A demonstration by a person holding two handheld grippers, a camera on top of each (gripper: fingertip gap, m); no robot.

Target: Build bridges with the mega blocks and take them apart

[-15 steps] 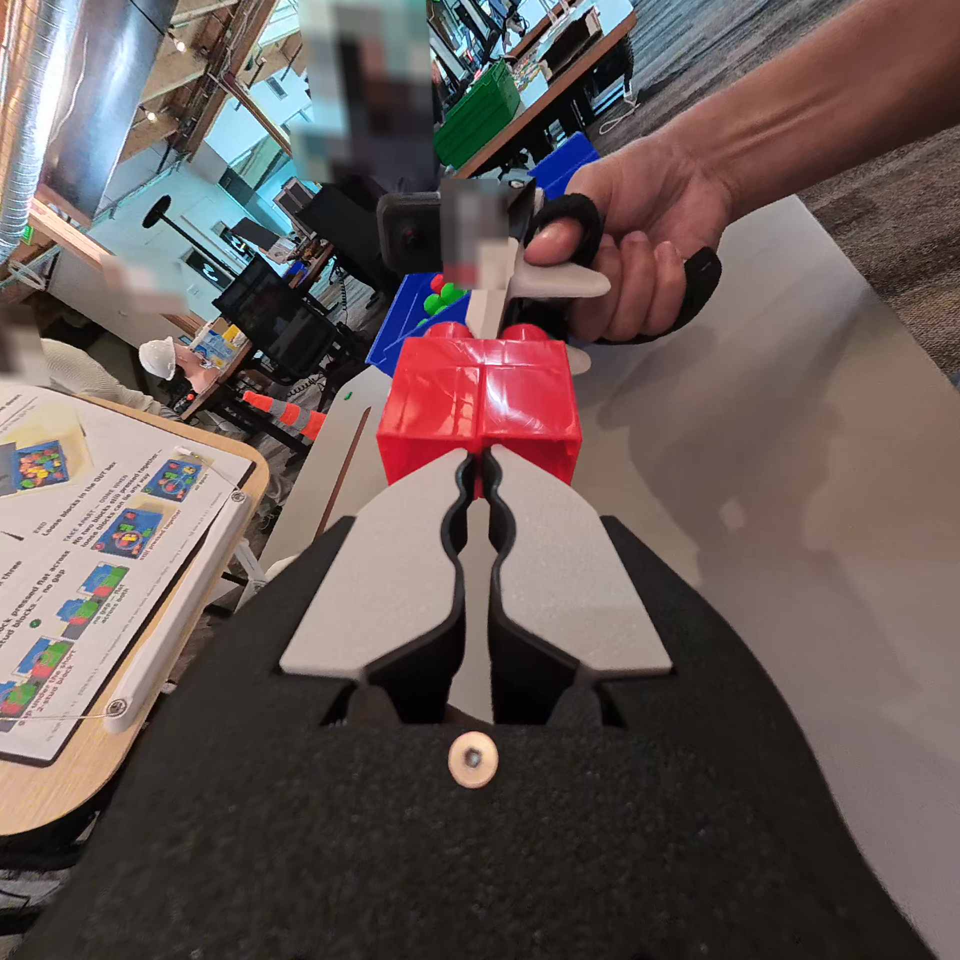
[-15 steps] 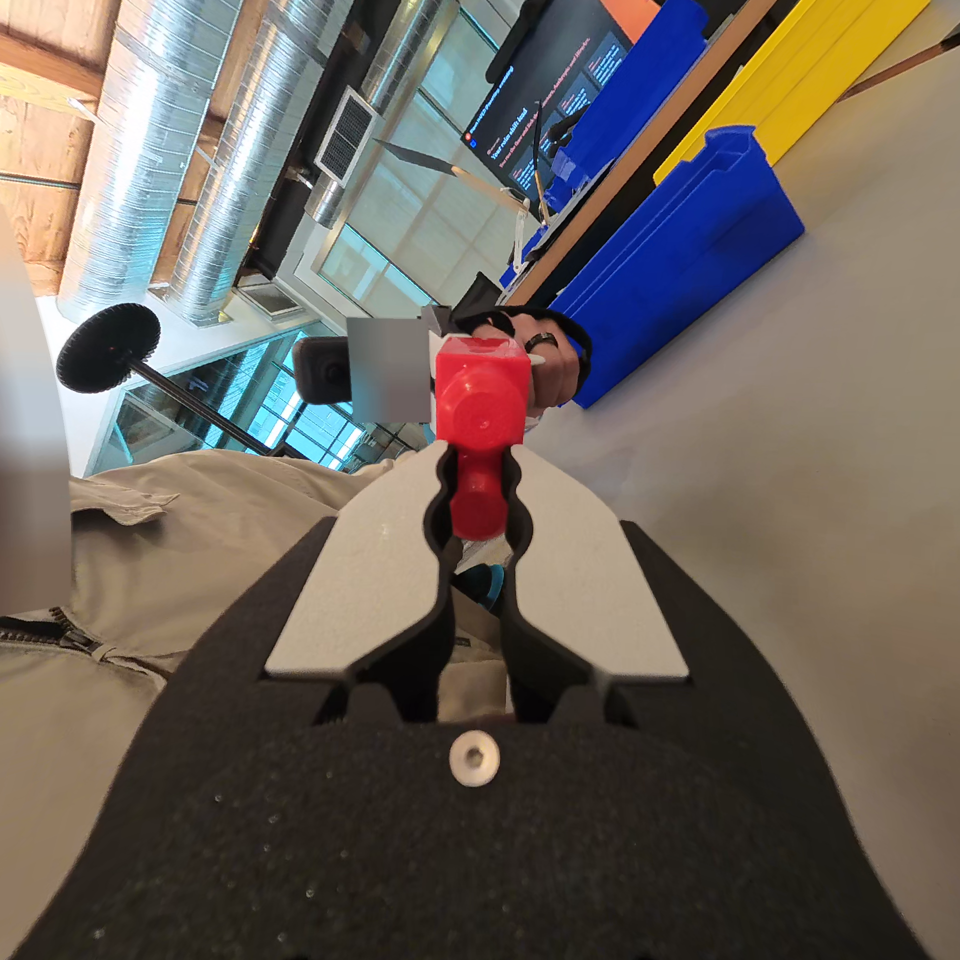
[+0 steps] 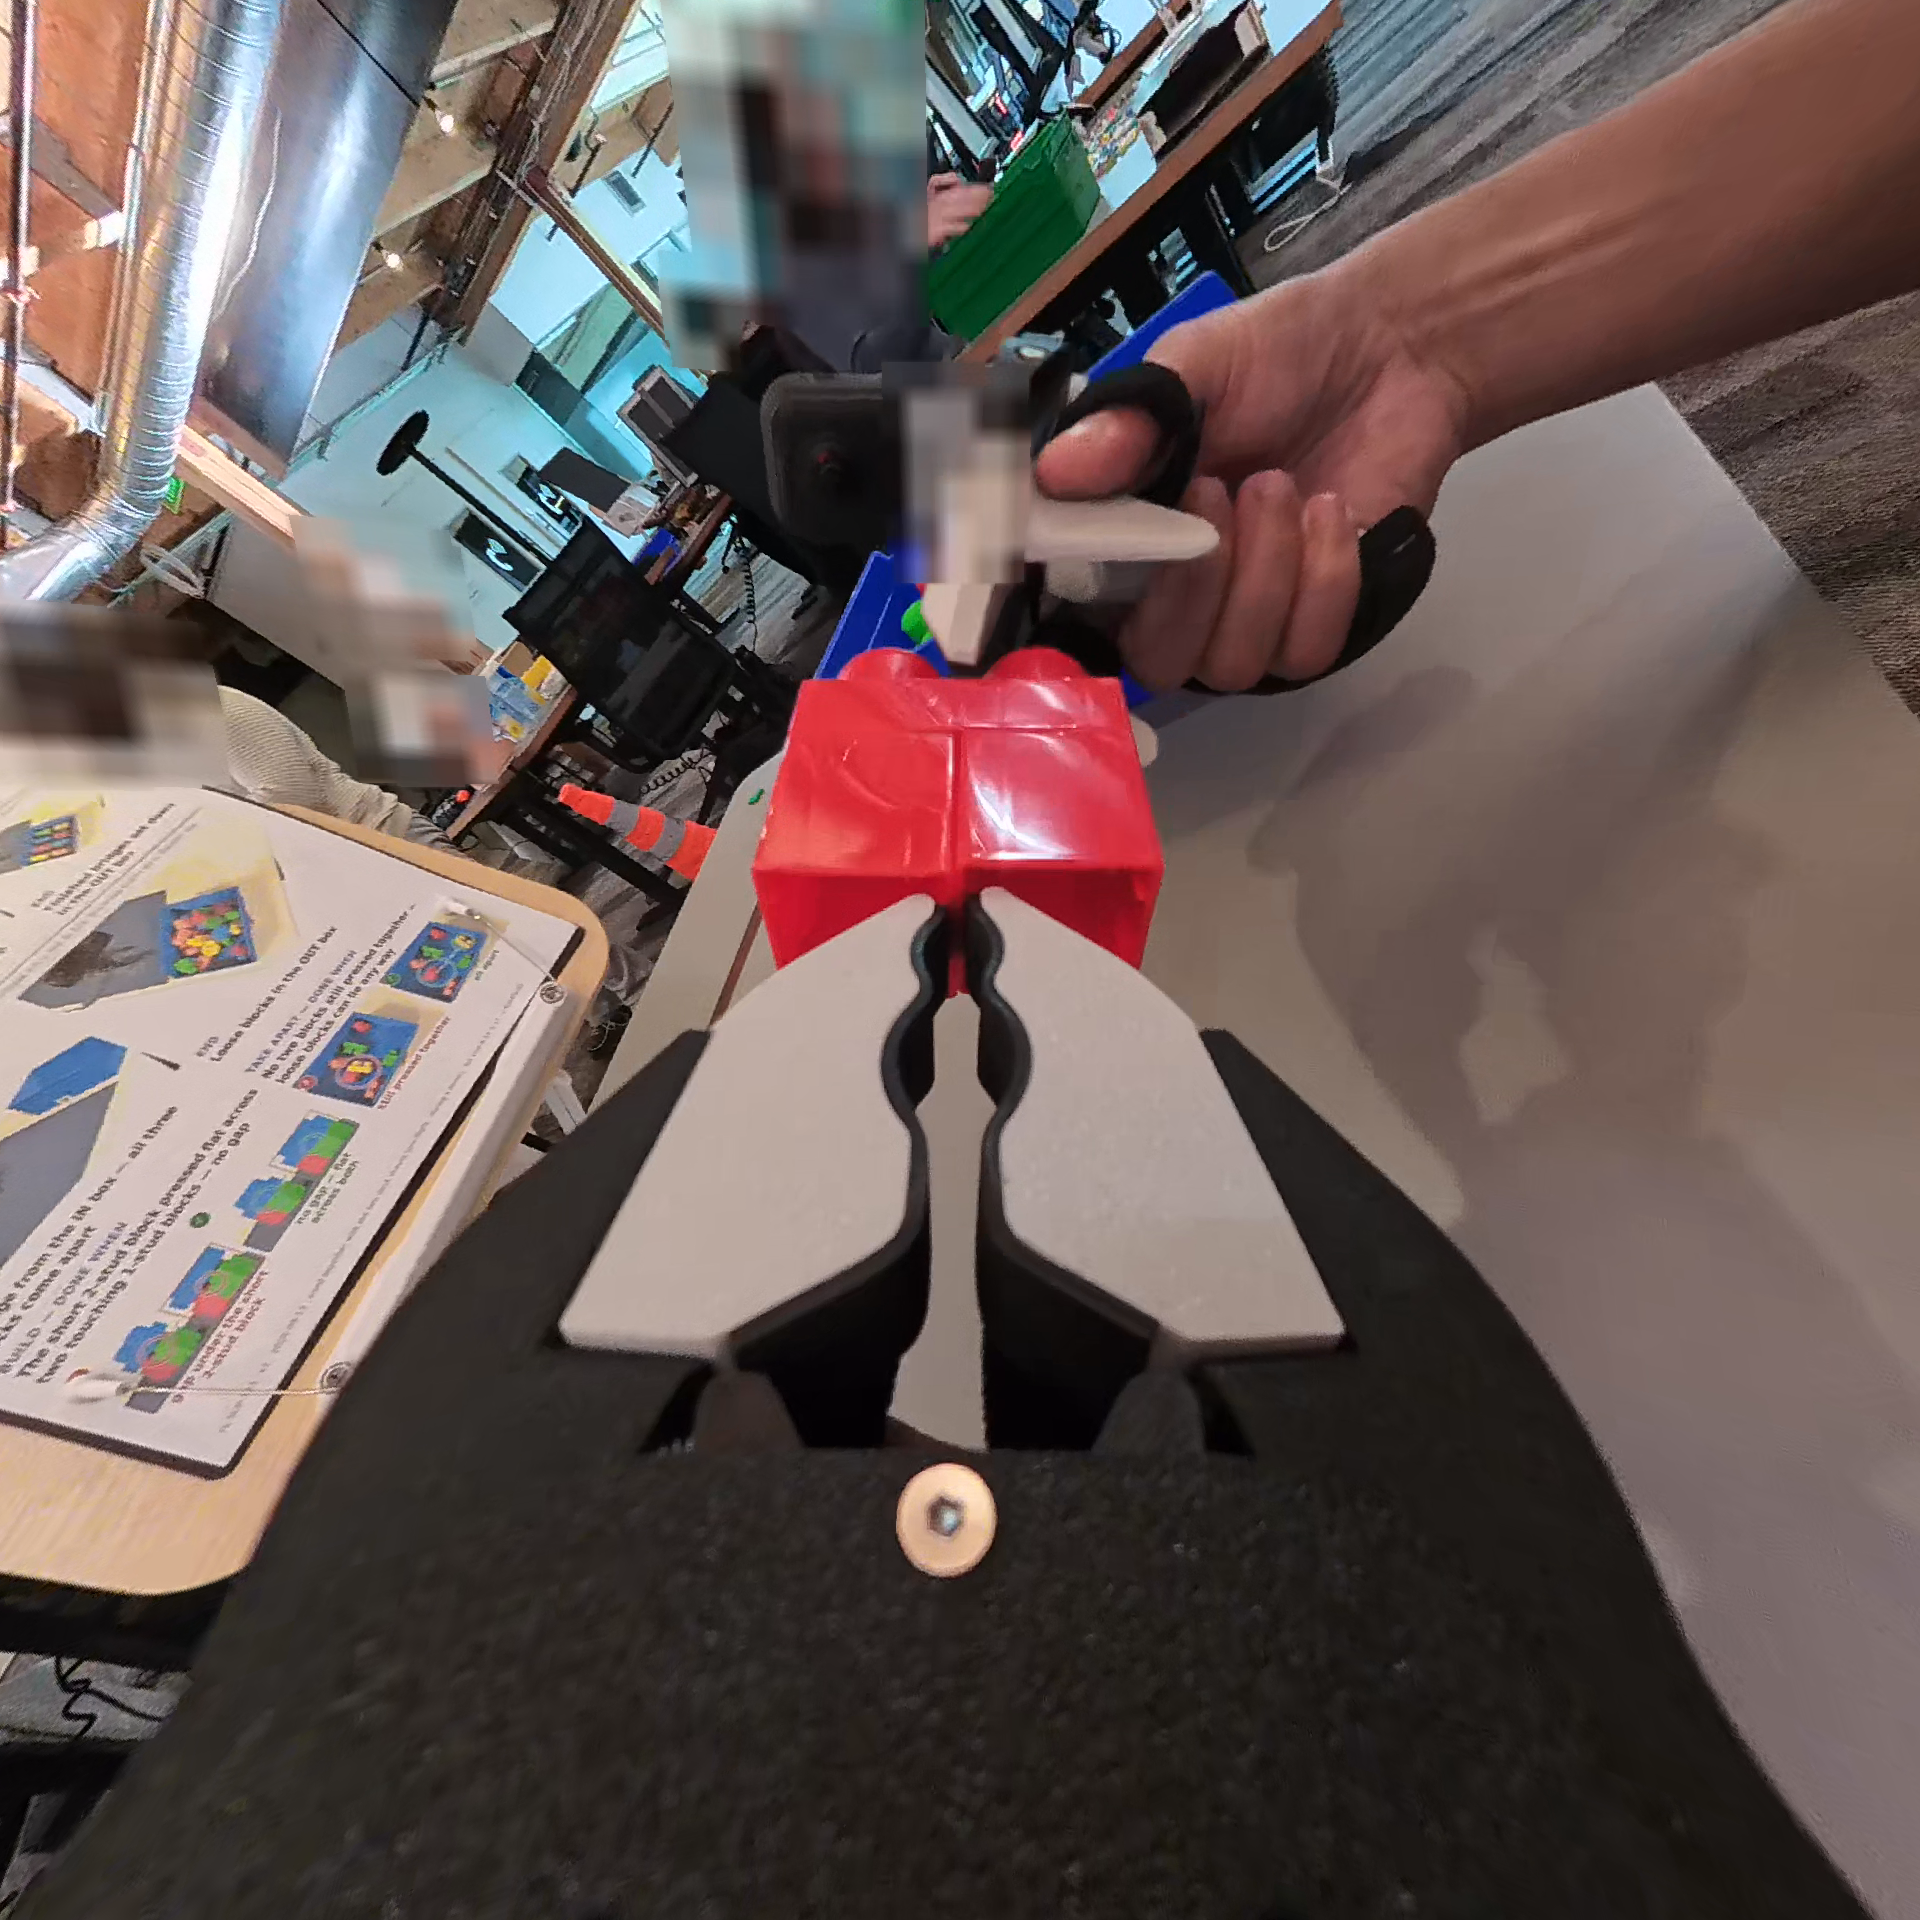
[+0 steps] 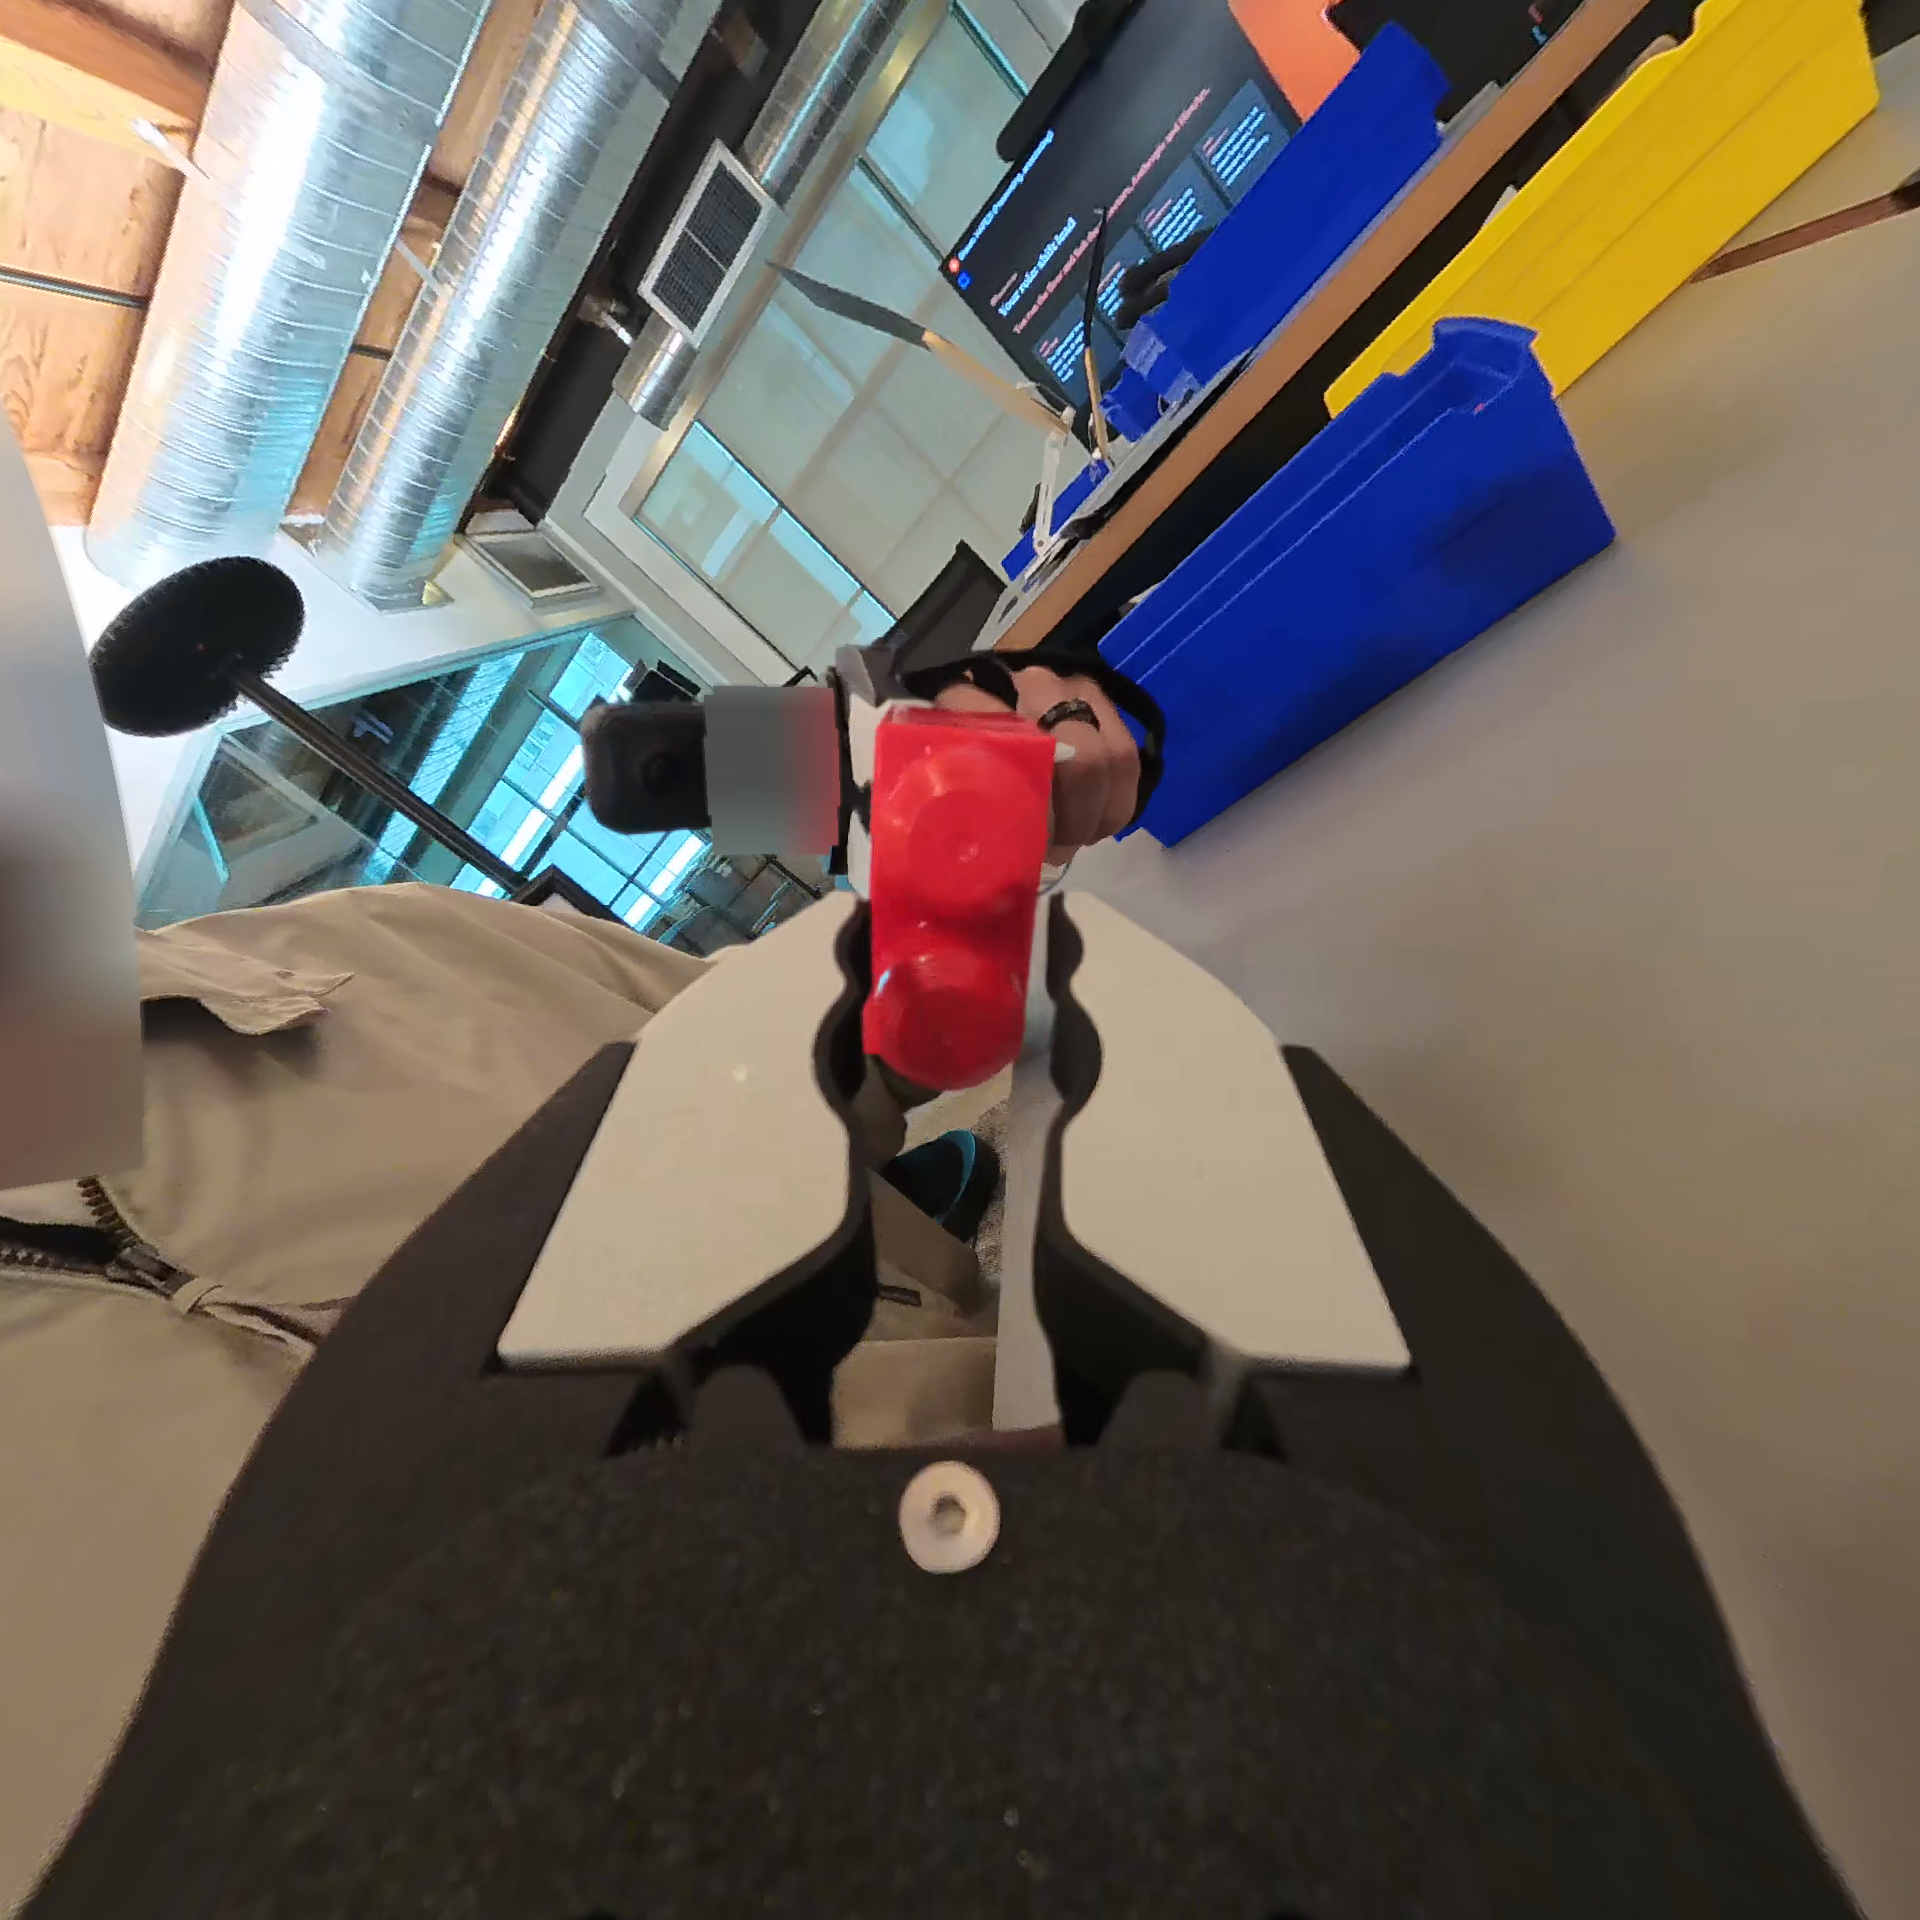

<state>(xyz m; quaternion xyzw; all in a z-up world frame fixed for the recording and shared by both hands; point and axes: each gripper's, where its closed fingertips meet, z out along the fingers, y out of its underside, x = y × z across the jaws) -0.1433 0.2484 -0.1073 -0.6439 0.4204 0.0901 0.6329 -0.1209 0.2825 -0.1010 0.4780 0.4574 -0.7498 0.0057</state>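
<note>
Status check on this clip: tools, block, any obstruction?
Left tool shut on red block at its open underside. Right tool open, fingers flanking the block's studs, looks loose. Block held off the table. Nothing in the way.

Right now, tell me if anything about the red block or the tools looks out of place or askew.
Nothing looks damaged or spilled. The red two-stud block is held in the air above the grey table, with the left tool shut on its bottom edge. The right tool, its fingers a little apart, straddles the studded end.
</note>
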